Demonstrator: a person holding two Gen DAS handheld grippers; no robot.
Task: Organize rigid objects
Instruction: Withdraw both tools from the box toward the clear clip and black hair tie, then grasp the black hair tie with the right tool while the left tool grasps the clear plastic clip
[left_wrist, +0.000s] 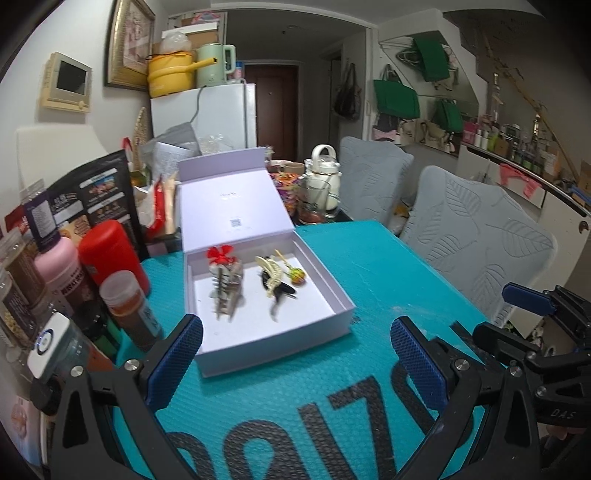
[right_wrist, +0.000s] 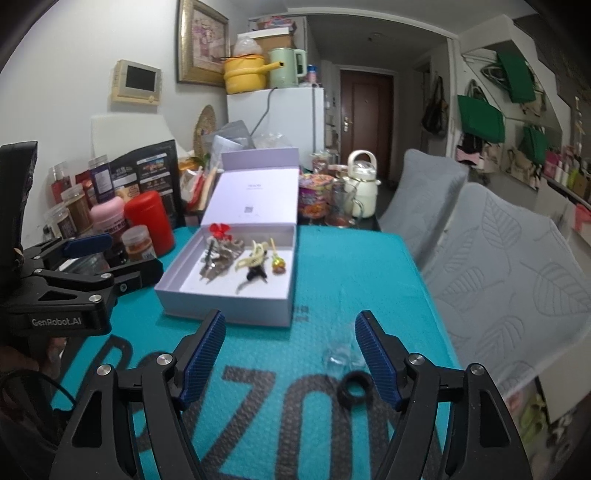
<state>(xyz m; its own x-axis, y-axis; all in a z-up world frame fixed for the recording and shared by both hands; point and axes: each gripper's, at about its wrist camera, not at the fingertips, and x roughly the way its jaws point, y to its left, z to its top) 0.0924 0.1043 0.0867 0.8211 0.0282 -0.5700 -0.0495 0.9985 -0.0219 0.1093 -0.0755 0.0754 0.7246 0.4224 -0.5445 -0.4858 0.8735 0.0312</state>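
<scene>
Right wrist view: right claw (right_wrist: 290, 354) gaping wide, empty, low over teal counter (right_wrist: 369, 280). Black ring (right_wrist: 355, 392) and clear piece (right_wrist: 338, 356) just inside its right finger, short of white box (right_wrist: 225, 306). Left claw (left_wrist: 295, 360) equally wide, farther off.
</scene>
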